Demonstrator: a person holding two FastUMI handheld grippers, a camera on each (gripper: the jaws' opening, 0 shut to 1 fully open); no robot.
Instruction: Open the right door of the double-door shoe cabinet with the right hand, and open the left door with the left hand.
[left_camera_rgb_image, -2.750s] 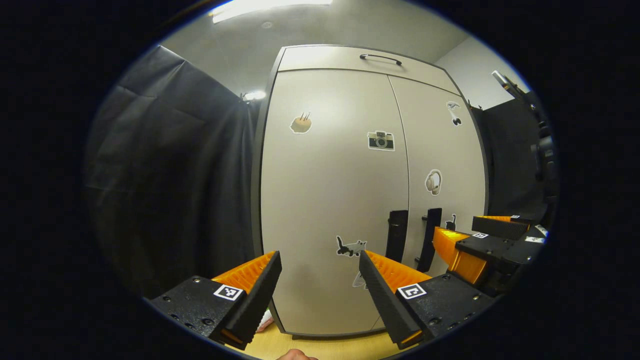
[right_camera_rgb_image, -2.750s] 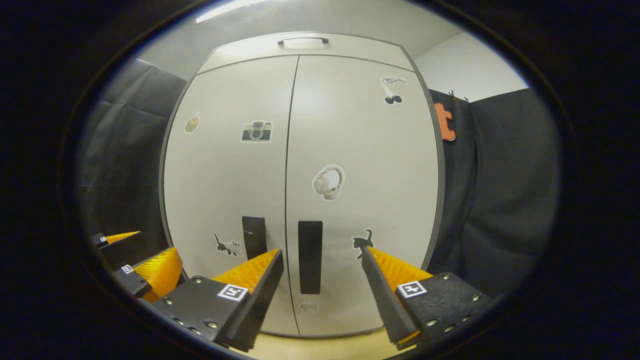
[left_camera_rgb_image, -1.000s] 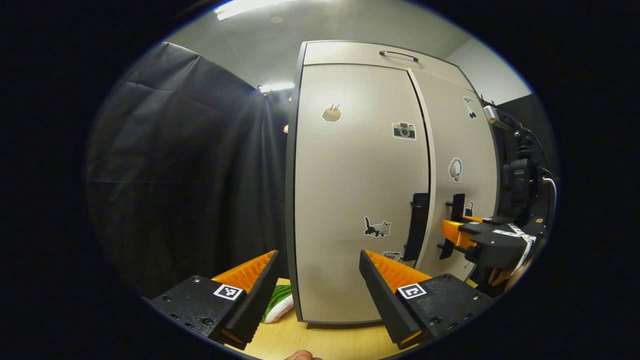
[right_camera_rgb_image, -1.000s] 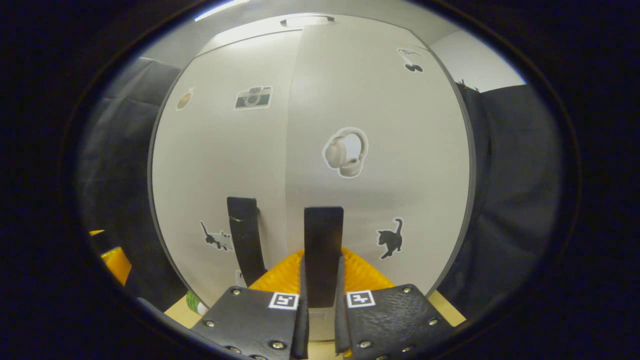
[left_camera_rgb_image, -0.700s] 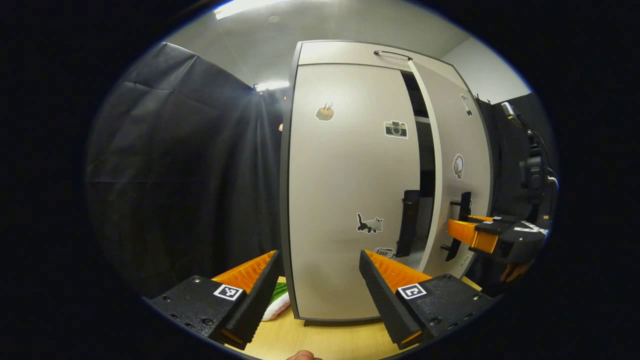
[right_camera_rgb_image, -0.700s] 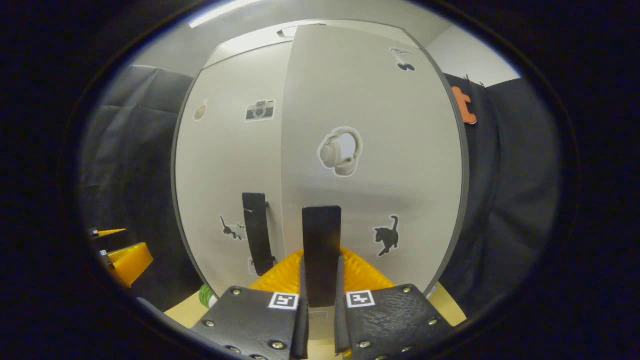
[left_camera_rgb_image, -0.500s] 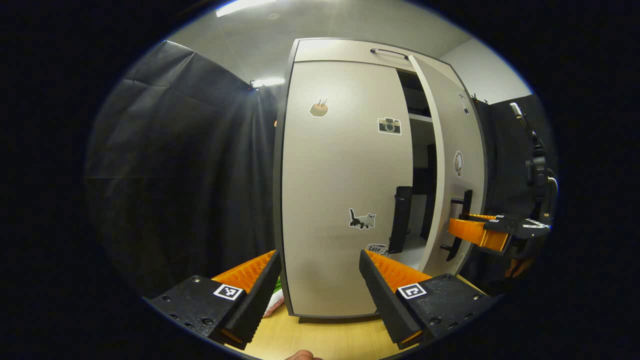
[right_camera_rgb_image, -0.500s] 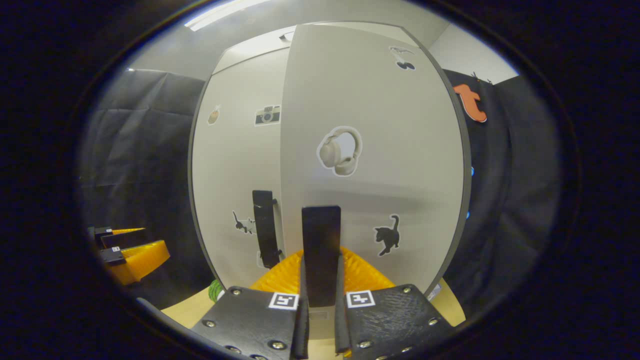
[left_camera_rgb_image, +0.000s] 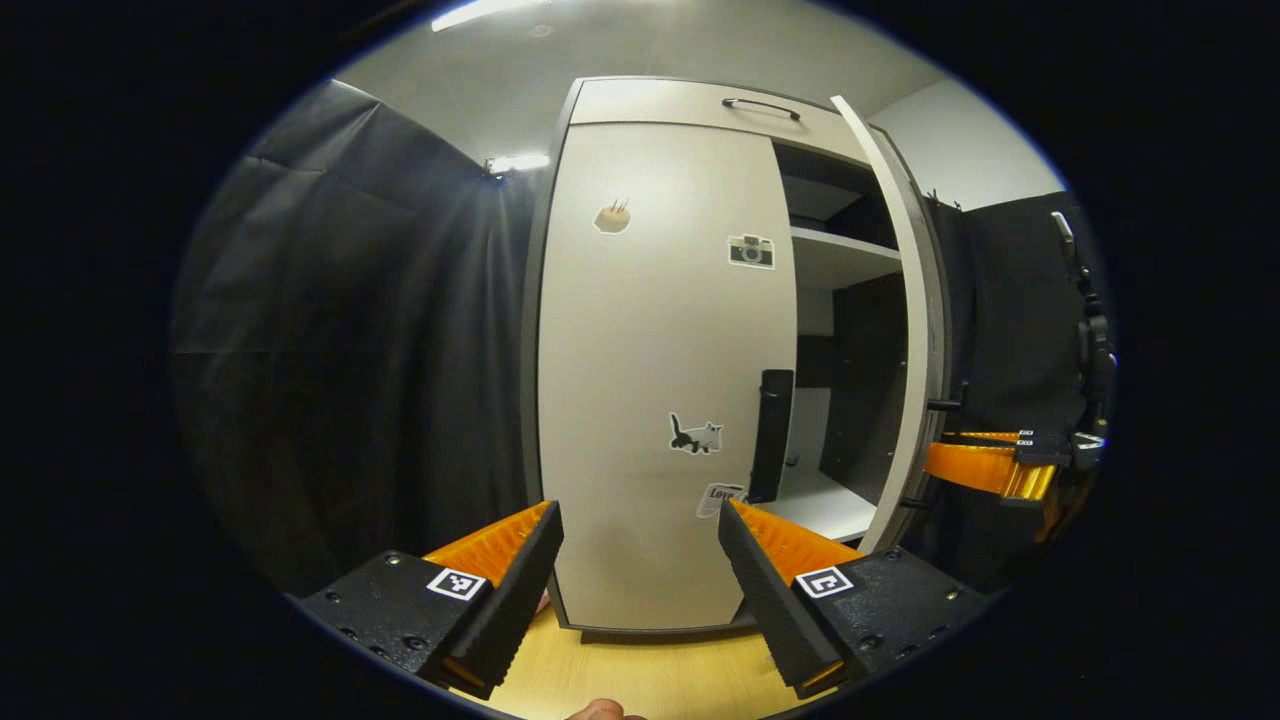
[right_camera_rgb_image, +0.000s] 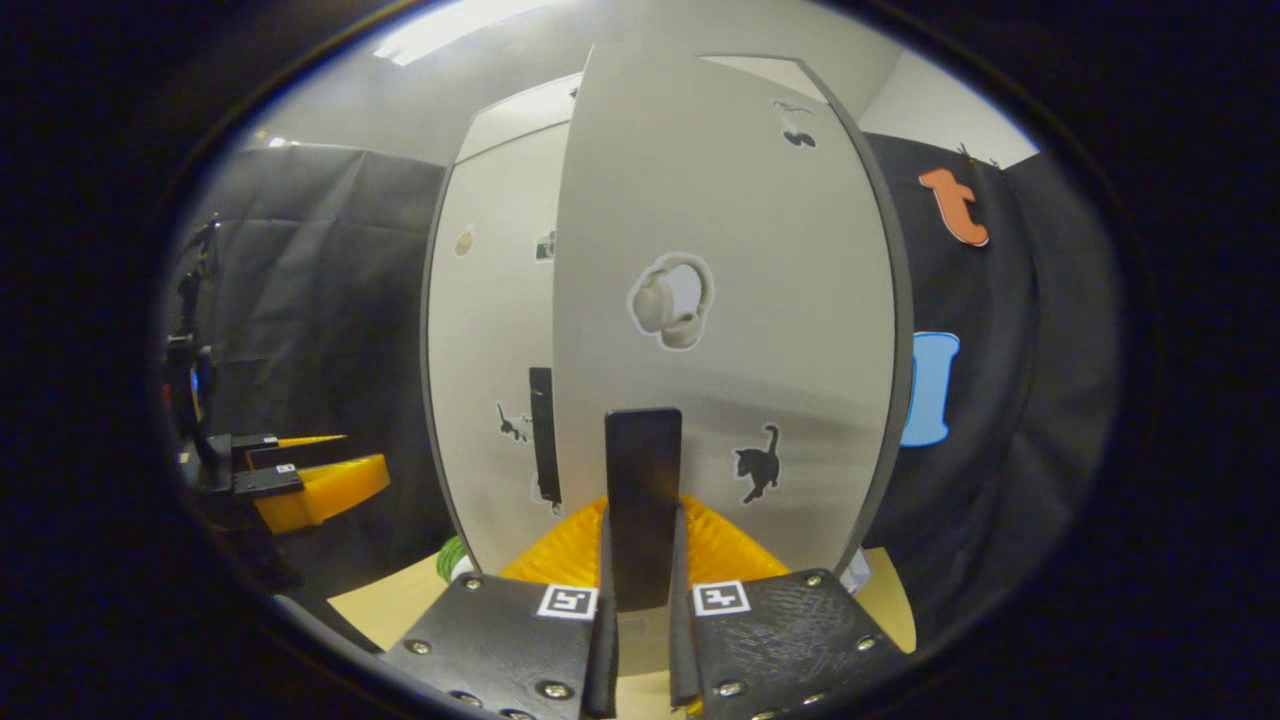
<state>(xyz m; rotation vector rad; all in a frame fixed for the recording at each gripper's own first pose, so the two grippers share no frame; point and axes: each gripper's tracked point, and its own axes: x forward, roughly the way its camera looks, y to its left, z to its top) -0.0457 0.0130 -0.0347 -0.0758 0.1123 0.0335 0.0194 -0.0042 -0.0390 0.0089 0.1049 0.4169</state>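
The right tongs (right_camera_rgb_image: 640, 610) clamp both fingers on the dark handle (right_camera_rgb_image: 642, 500) of the shoe cabinet's right door (right_camera_rgb_image: 720, 300), which stands swung well out, baring shelves (left_camera_rgb_image: 835, 262) inside. The left tongs (left_camera_rgb_image: 640, 570) gape wide, holding nothing, facing the closed left door (left_camera_rgb_image: 650, 350); its handle (left_camera_rgb_image: 772, 435) lies just beyond their right finger, above the worktop (left_camera_rgb_image: 640, 670).

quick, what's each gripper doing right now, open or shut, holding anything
Left gripper: open, holding nothing, facing the closed left door.
Right gripper: shut on the right door handle.
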